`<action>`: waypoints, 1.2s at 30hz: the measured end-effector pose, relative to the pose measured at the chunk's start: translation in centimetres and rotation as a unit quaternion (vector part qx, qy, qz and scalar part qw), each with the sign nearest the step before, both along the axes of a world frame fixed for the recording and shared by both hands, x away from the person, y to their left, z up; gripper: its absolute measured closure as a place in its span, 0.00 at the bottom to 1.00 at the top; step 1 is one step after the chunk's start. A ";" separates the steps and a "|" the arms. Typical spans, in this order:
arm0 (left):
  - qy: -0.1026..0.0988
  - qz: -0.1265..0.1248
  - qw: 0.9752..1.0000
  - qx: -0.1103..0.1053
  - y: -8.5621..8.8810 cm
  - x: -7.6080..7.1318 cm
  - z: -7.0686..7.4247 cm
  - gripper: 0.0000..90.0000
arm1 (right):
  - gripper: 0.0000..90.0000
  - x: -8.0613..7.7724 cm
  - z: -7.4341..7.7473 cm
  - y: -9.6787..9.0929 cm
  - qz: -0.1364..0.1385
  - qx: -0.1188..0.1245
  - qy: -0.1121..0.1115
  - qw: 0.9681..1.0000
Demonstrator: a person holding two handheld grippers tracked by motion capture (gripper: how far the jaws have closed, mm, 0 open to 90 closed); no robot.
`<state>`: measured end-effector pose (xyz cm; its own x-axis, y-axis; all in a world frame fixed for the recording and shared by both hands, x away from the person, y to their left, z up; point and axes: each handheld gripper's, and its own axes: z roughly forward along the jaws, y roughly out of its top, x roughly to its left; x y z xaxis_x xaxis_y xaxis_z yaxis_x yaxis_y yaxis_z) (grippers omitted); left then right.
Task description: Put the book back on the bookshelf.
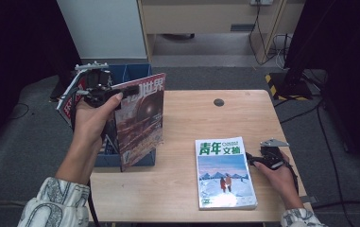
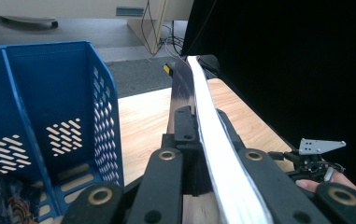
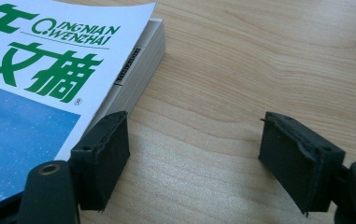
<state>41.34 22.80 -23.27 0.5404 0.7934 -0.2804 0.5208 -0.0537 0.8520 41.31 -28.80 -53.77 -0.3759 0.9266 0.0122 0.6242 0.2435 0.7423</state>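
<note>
left gripper (image 1: 103, 92) clamped on top edge of red-cover magazine (image 1: 142, 118), held upright over right end of blue file box (image 1: 135, 71) at table's left side; in left gripper view the mag's white page edge (image 2: 213, 140) runs pinched between the jaws, box divider (image 2: 21, 112) to the left. more mags (image 1: 69, 101) lean at box's far left. right gripper (image 1: 255, 160) low on wood table (image 1: 192, 118), jaws apart, nothing between them; one pad (image 3: 103, 156) just beside right edge of blue-white magazine (image 1: 225, 172), lying flat near table's front, touching or not: can't tell. other pad (image 3: 297, 161) over bare wood.
</note>
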 end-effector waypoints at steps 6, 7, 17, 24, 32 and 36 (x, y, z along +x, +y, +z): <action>-0.004 0.005 1.000 -0.004 0.3 -0.1 0.5 0.93 | 0.27 0.0 0.0 0.0 0.002 -0.001 0.002 1.000; -0.005 0.005 1.000 -0.004 0.3 -0.1 0.6 0.93 | 0.27 0.0 0.0 0.0 0.002 -0.001 0.002 1.000; -0.004 0.016 1.000 -0.003 1.4 -0.2 0.8 0.93 | 0.27 0.0 0.0 0.0 0.003 -0.002 0.001 1.000; -0.006 0.031 0.999 -0.002 2.7 -0.4 0.9 0.93 | 0.27 0.0 0.0 0.0 0.003 -0.002 0.001 1.000; -0.008 0.044 0.999 0.005 4.0 -0.6 1.1 0.93 | 0.27 0.0 0.0 0.0 0.002 -0.001 0.002 1.000; -0.008 0.049 0.999 0.004 4.5 -0.7 1.2 0.93 | 0.27 0.0 0.0 0.0 0.002 -0.001 0.002 1.000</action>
